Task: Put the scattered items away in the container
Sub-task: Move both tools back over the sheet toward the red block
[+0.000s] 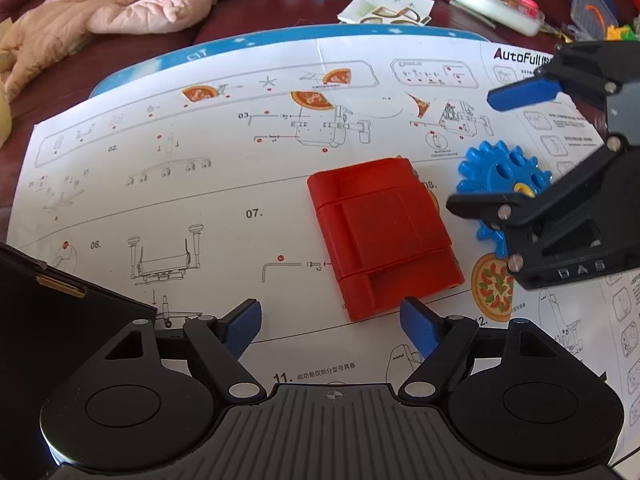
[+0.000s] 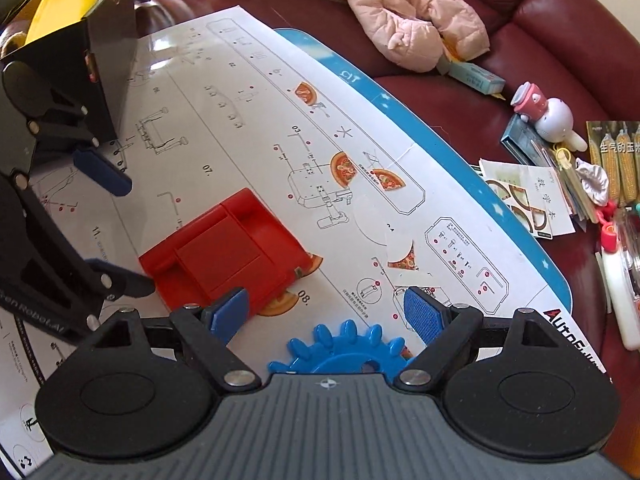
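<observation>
With the black container [image 2: 80, 76] off beside us, both items still lay out: red block [image 1: 384, 236] just ahead of our left gripper [image 1: 332, 326], blue gear [image 2: 344, 348] between our right gripper [image 2: 326, 312]'s jaws, both pairs wide, holding nothing.

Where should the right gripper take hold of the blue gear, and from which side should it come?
Probably by the toothed rim, from above. The blue gear lies flat on the instruction sheet, so only its thin edge offers opposite faces; the open right gripper could straddle the disc across its width. The red block lies apart to one side, so coming straight down should avoid it.
</observation>
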`<state>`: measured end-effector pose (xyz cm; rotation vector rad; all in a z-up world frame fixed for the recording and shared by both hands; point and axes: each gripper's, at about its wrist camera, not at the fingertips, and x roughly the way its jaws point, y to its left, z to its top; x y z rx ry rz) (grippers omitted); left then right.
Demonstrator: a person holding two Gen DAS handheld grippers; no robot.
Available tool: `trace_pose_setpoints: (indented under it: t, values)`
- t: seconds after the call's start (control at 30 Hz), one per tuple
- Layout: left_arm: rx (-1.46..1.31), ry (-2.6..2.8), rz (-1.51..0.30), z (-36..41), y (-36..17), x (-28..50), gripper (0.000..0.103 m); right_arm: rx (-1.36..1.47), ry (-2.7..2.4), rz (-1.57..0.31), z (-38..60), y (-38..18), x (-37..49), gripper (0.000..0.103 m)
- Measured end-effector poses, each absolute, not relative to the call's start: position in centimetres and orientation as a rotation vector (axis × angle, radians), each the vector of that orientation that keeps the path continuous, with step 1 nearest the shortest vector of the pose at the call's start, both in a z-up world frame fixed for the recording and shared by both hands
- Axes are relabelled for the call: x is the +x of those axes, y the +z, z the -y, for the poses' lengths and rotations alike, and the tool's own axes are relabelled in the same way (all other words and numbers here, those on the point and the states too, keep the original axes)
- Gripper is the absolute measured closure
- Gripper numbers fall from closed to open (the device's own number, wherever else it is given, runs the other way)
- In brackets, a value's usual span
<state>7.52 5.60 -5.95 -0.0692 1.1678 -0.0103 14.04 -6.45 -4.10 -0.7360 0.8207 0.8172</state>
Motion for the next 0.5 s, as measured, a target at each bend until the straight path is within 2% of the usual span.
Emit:
trace_pose_setpoints:
  t: [0.5]
  values:
    - [-0.044,-0.020,-1.174,-6.7,-6.9,7.9,0.016,-0.752,0.710,-0.834,2.7,-7.2,19.6,0.016]
